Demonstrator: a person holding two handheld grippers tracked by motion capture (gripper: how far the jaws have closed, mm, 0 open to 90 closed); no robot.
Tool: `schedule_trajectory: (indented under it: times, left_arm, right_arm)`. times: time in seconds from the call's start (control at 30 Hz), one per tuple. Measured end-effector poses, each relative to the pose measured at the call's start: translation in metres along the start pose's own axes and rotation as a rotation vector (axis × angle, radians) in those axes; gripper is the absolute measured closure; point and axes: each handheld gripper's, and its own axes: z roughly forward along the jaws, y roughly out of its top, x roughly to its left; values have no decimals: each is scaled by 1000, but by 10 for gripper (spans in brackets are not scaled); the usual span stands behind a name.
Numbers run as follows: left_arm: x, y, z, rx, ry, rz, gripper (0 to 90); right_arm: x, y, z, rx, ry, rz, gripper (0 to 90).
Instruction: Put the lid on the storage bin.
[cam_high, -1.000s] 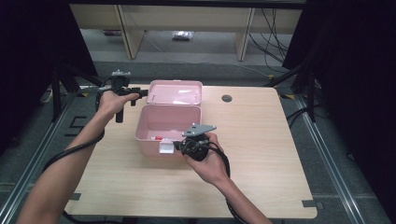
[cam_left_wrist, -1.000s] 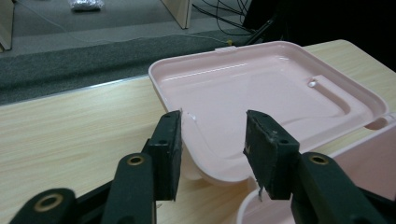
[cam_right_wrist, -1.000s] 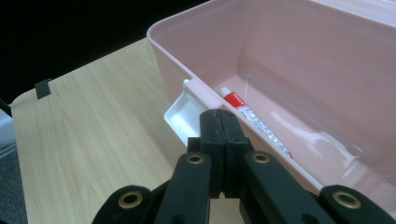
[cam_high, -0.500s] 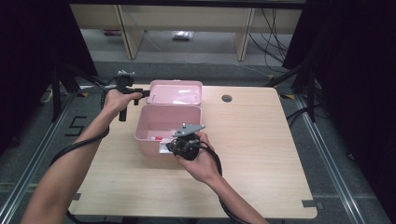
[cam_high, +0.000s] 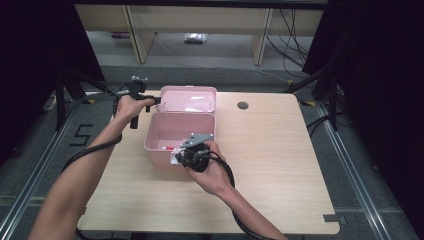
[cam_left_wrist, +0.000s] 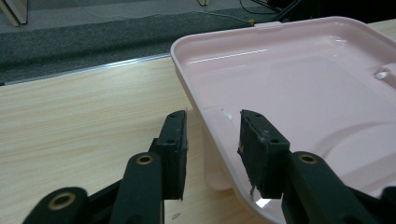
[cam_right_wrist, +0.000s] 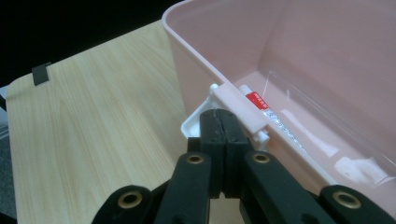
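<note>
A pink plastic box (cam_high: 152, 131) stands open on the wooden table, its lid (cam_high: 187, 98) laid back behind it. My left gripper (cam_high: 156, 100) is at the lid's left edge. In the left gripper view its jaws (cam_left_wrist: 212, 116) straddle the lid's rim (cam_left_wrist: 303, 93) with gaps on both sides, and they have just been closing. My right gripper (cam_high: 179, 158) is at the box's front wall, its jaws (cam_right_wrist: 219, 114) shut together with the tips against the white latch (cam_right_wrist: 191, 127). A tube with a red label (cam_right_wrist: 254, 99) lies in the box (cam_right_wrist: 327, 42).
A round cable hole (cam_high: 243, 105) sits in the table to the right of the lid. Bare tabletop (cam_high: 280, 165) spreads to the right and front of the box. A black clip (cam_right_wrist: 41, 73) marks the table's edge. Shelving and cables lie on the floor beyond.
My left gripper has come in toward the lid's left edge and its jaws have narrowed. My right gripper has slid a little left along the box's front.
</note>
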Motion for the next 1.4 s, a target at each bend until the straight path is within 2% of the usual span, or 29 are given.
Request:
schedule_trajectory:
  times: [0.13,0.17,0.27,0.3,0.4,0.43,0.6,0.63,0.67,0.7,0.83,1.0,1.17,1.2,1.27,1.33,1.37,1.4]
  left_arm:
    - [-1,3,6,16,2,1,620]
    - [-1,4,7,16,4,5,620]
    - [-2,5,12,10,15,2,623]
    - [-3,6,13,7,17,0,624]
    - [-3,9,15,26,15,2,625]
    - [-3,9,18,9,15,-5,627]
    - [-2,9,23,22,31,0,628]
    - [-1,10,23,23,36,-9,628]
    - [0,10,23,36,32,-1,630]
    - [0,10,24,20,31,-7,630]
    - [2,12,26,21,33,-17,631]
    - [3,15,29,28,29,-35,632]
    - [3,20,33,44,31,-40,632]
    - [3,21,34,47,42,-43,633]
    - [3,21,38,43,34,-55,635]
    - [3,21,39,41,44,-53,636]
    - [3,21,39,38,45,-58,637]
    - [2,21,40,40,44,-57,640]
  right_arm:
    - [2,0,3,13,-9,-13,900]
    - [3,0,6,-8,-16,-13,900]
    - [3,0,6,-7,-13,-6,900]
    - [2,1,5,16,-12,-22,900]
    - [3,1,5,18,-15,-30,900]
    - [3,1,6,17,-18,-39,900]
    - [4,1,6,19,-19,-31,900]
    - [4,1,8,0,-26,-26,900]
    - [5,1,7,10,-21,-11,900]
    - [5,1,7,8,-23,-18,900]
    - [5,1,8,2,-27,-25,900]
    - [4,1,6,21,-23,-41,900]
    - [4,2,6,27,-20,-40,900]
    - [4,2,6,28,-20,-40,900]
    - [4,1,7,16,-23,-40,900]
    - [5,1,6,24,-22,-41,900]
    - [5,0,7,11,-28,-40,900]
    - [5,1,6,24,-24,-38,900]
